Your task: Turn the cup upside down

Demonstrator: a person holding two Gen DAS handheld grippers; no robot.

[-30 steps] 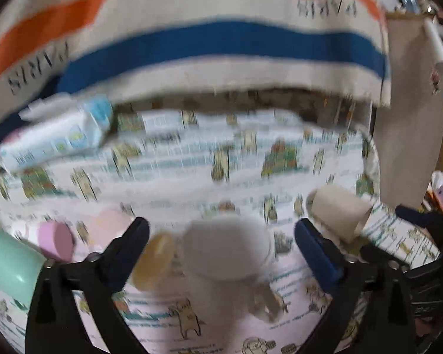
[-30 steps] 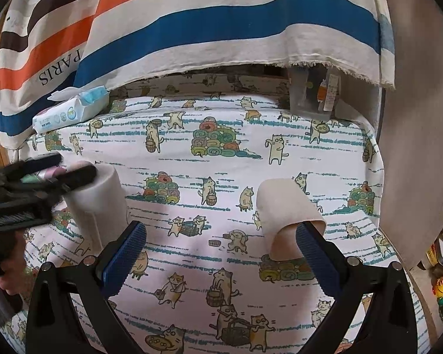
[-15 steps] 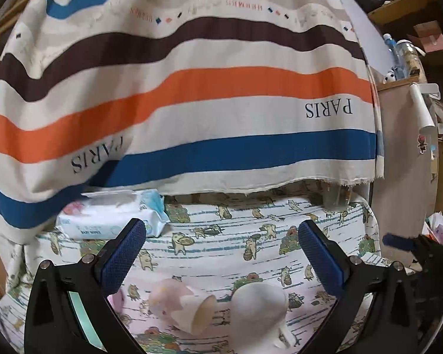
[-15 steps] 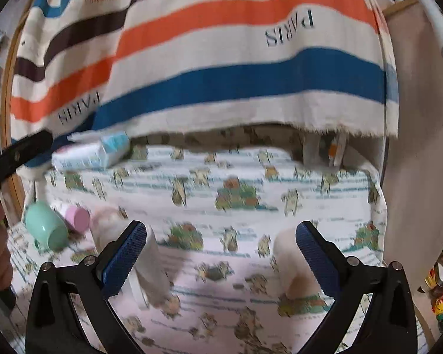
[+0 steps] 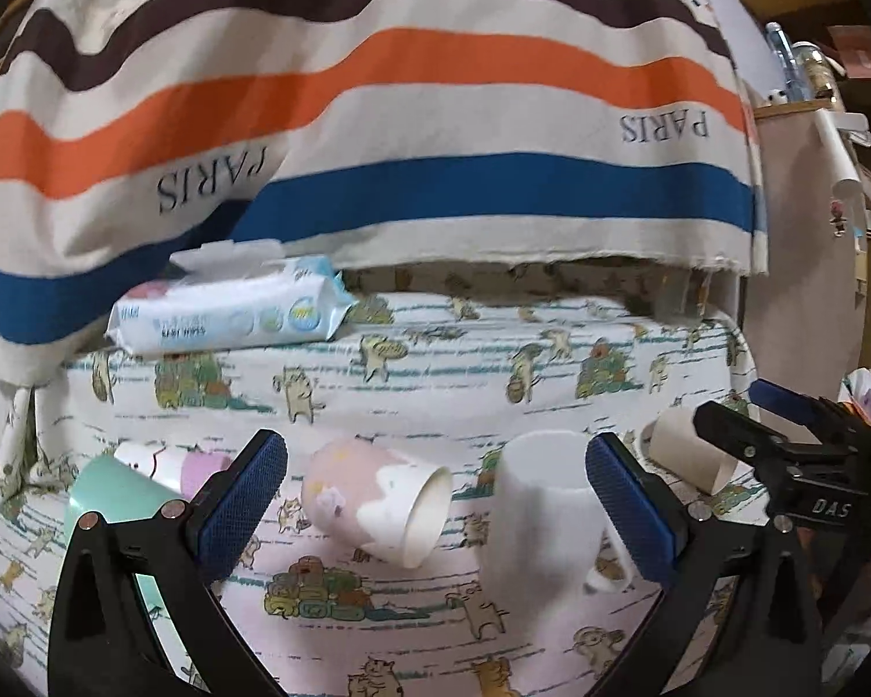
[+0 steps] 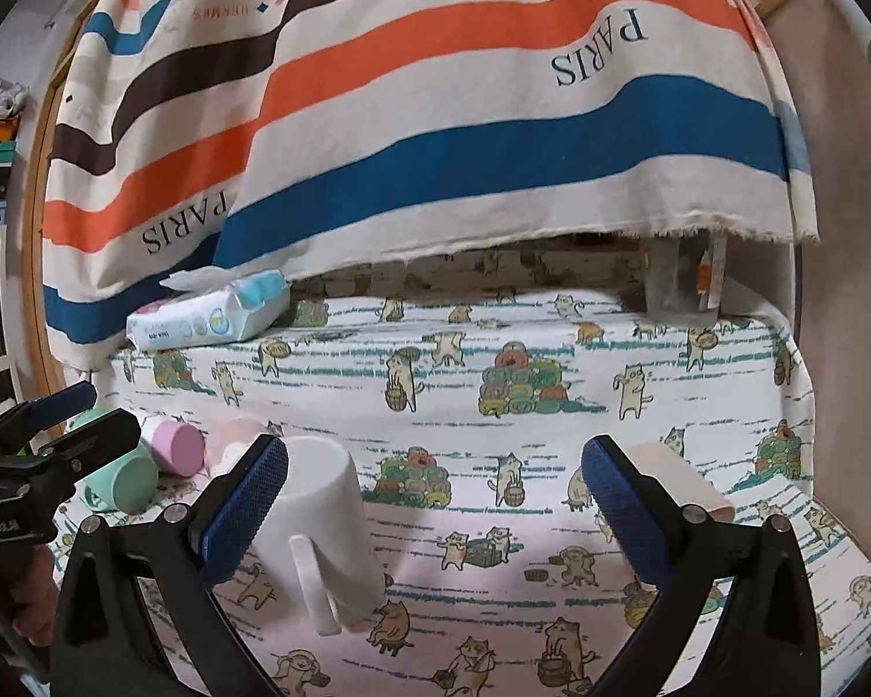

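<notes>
White mug (image 6: 319, 528) is already sat upside down, handle out, on the cat-print cloth (image 6: 551, 348), so it looks done. Both the left gripper (image 5: 435, 499) and right gripper (image 6: 435, 499) are spread wide, nothing pinched.

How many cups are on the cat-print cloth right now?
5: white mug upside down near centre; pink patterned cup on its side beside it; mint cup and lilac cup lying at the left; beige cup lying at the right. Others could be hidden.
</notes>
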